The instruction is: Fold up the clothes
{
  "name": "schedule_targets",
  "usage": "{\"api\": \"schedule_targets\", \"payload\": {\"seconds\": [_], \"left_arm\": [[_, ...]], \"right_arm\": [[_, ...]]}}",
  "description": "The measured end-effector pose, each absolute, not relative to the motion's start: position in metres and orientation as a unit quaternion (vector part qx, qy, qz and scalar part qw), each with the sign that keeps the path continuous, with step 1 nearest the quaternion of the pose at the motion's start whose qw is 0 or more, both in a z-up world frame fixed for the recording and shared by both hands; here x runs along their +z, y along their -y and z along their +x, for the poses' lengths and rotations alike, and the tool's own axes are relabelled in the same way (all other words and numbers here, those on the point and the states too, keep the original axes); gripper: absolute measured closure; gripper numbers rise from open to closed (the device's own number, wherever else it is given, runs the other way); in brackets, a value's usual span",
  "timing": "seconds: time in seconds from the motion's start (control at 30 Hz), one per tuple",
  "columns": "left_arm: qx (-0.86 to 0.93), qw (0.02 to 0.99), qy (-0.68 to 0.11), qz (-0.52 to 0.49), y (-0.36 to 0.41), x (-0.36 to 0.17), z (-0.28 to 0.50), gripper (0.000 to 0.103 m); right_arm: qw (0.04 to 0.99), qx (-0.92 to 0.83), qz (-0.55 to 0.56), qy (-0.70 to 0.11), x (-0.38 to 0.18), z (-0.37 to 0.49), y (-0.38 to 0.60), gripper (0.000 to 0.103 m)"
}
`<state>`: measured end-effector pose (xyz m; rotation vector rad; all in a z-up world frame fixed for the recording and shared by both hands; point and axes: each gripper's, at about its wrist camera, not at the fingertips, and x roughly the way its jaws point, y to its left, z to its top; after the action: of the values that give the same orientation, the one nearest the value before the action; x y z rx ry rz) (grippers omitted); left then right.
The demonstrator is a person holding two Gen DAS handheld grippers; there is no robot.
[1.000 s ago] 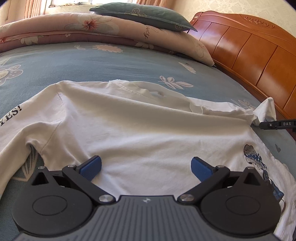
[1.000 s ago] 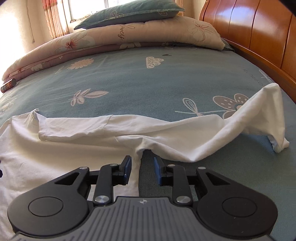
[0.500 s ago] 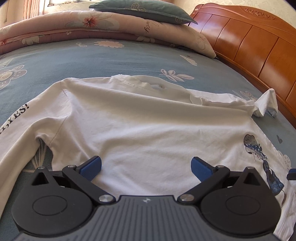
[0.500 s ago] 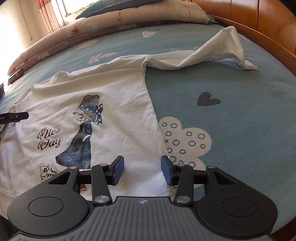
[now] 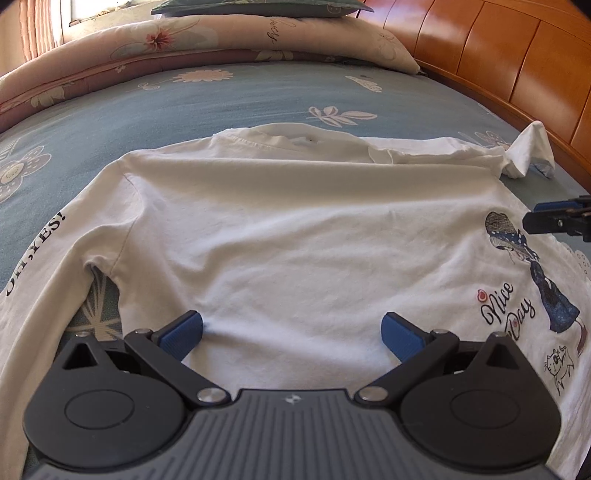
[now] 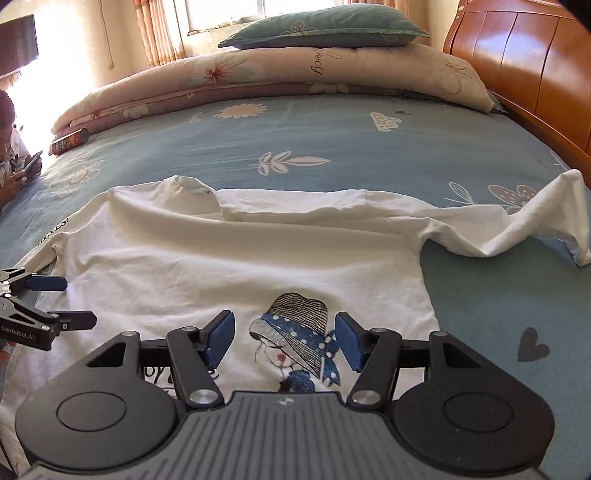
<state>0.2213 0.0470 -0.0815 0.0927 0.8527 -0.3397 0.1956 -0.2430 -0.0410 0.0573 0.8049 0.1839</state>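
While the white shirt (image 6: pixel 229 266) lies spread on the bed (image 6: pixel 332 140) ahead of both tools, my left tool (image 5: pixel 291 328) gapes wide and my right tool (image 6: pixel 284 339), jaws just widening, grips nothing, ready for folding.

Bright daylight from the window (image 6: pixel 258 7), glare at upper left; sharp focus, fisheye-bent edges

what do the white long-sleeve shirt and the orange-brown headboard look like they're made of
White long-sleeve shirt: soft matte knit, probably cotton jersey; it drapes in small wrinkles and carries a flat printed girl graphic. Orange-brown headboard: wood, or wood veneer, with a glossy lacquer; panel grooves and bright window reflections show.
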Motion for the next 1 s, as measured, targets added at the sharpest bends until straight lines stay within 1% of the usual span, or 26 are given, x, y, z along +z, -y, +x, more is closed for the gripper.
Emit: {"api": "schedule_targets", "payload": {"seconds": [0.2,0.27,0.33,0.47,0.5,0.63,0.73,0.87,1.0], "left_arm": [[-0.17,0.896,-0.406,0.056,-0.05,-0.085,0.22,0.001],[-0.172,0.897,-0.405,0.05,-0.052,-0.084,0.221,0.001],[-0.175,0.896,-0.405,0.042,-0.054,-0.083,0.225,0.001],[-0.18,0.897,-0.402,0.029,-0.056,-0.084,0.231,0.001],[-0.181,0.898,-0.401,0.027,-0.057,-0.085,0.232,0.001],[-0.182,0.898,-0.398,0.038,-0.055,-0.085,0.231,0.001],[-0.182,0.9,-0.393,0.054,-0.051,-0.087,0.231,0.001],[-0.181,0.903,-0.383,0.075,-0.046,-0.09,0.229,0.001],[-0.184,0.904,-0.38,0.071,-0.048,-0.091,0.23,0.001]], "right_arm": [[0.907,0.083,0.014,-0.413,-0.065,0.25,0.215,0.038],[0.907,0.075,0.014,-0.414,-0.067,0.261,0.214,0.03],[0.907,0.067,0.014,-0.415,-0.068,0.272,0.213,0.029],[0.927,0.088,0.013,-0.365,-0.036,0.274,0.222,0.029],[0.931,0.083,-0.007,-0.356,-0.031,0.276,0.223,0.029],[0.929,0.065,-0.146,-0.333,-0.025,0.291,0.22,0.029],[0.901,0.064,-0.265,-0.338,-0.041,0.294,0.211,0.029],[0.86,0.049,-0.392,-0.324,-0.07,0.293,0.198,0.03],[0.838,0.048,-0.448,-0.307,-0.086,0.298,0.185,0.03]]}}
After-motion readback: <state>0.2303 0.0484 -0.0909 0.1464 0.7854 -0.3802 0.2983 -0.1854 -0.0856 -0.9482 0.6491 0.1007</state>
